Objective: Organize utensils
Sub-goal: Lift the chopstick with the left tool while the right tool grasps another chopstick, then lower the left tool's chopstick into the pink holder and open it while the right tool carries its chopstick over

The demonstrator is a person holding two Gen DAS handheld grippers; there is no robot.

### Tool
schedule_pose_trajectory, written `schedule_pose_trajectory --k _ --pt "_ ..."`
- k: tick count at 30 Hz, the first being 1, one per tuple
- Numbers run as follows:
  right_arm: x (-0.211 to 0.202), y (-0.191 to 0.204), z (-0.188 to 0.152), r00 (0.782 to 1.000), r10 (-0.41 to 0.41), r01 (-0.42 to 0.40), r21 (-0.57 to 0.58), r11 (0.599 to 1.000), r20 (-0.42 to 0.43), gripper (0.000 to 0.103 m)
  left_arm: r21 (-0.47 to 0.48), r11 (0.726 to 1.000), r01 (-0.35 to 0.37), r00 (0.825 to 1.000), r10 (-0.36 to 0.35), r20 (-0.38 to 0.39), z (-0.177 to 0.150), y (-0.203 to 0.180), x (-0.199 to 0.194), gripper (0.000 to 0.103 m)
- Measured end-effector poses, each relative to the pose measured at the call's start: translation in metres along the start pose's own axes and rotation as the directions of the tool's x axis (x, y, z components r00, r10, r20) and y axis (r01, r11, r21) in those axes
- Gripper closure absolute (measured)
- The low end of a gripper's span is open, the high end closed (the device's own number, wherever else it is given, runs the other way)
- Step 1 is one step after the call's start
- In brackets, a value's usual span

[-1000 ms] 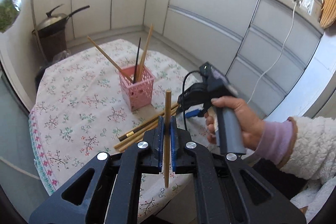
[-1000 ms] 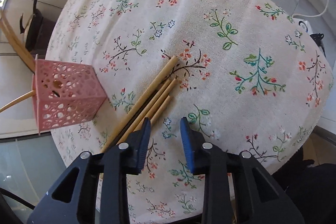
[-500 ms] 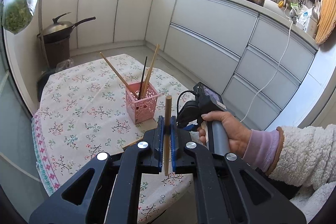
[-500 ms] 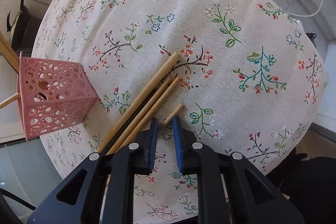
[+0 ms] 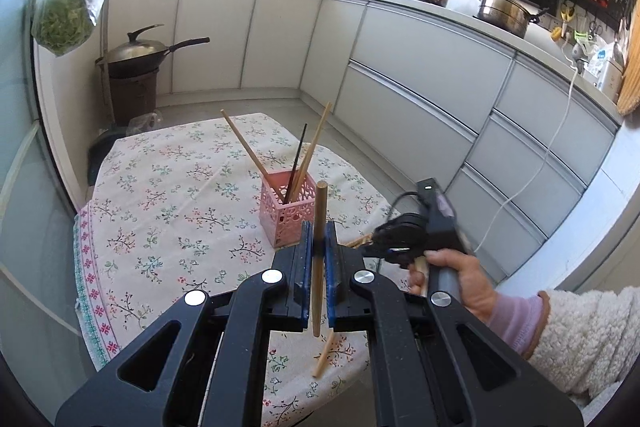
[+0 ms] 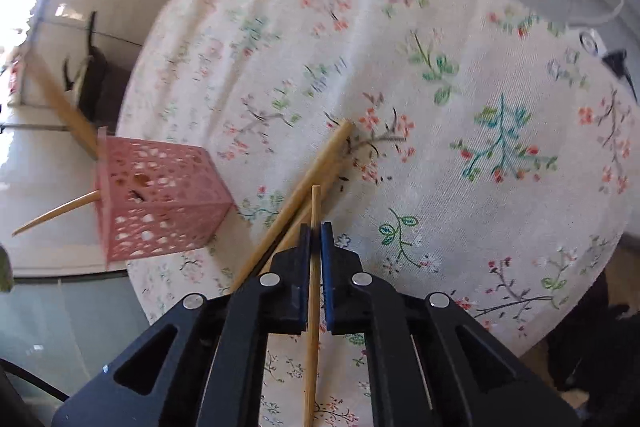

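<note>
On the floral table, pink basket holding seemingly three chopsticks, both grippers' fingers clamped on chopsticks.

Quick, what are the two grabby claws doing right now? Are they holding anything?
Left gripper: closed on a thick wooden chopstick, held upright.
Right gripper: closed on a thin wooden chopstick from the pile by the pink basket.

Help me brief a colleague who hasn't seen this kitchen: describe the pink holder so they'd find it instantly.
Start at the round table under the floral tablecloth. Near its middle stands the pink holder, a small square basket with lacy perforated walls. It is the only pink upright thing there, with chopsticks sticking out of its top while others lie loose beside it.
</note>
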State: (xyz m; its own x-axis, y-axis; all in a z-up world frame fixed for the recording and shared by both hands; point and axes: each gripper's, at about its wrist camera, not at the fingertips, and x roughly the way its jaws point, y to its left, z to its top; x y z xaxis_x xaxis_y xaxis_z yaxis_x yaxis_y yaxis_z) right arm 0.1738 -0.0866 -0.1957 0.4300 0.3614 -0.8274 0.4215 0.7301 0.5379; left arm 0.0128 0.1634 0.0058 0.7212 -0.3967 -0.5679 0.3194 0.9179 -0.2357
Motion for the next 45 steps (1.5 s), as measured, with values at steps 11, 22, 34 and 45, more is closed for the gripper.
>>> schedule_pose_trajectory --k 11,22,34,45 --pt "-0.131 0.033 -0.025 0.968 0.162 -0.091 -0.336 0.937 0.19 0.098 -0.098 0.993 -0.07 0.995 0.077 0.07 0.017 0.0 0.002 0.098" --pt "-0.21 0.05 -0.005 0.921 0.265 -0.142 -0.386 0.911 0.285 0.098 -0.276 0.96 -0.05 0.979 0.101 0.176 0.055 0.012 -0.004 0.098" --pt "-0.229 0.073 0.03 0.898 0.289 -0.152 -0.384 0.911 0.331 0.098 -0.3 0.943 -0.147 0.935 0.231 0.269 0.118 0.014 0.033 0.098" --pt "-0.224 0.102 0.047 0.894 0.287 -0.14 -0.393 0.909 0.345 0.098 -0.362 0.912 -0.192 0.964 0.245 0.106 0.106 0.043 0.098 0.078"
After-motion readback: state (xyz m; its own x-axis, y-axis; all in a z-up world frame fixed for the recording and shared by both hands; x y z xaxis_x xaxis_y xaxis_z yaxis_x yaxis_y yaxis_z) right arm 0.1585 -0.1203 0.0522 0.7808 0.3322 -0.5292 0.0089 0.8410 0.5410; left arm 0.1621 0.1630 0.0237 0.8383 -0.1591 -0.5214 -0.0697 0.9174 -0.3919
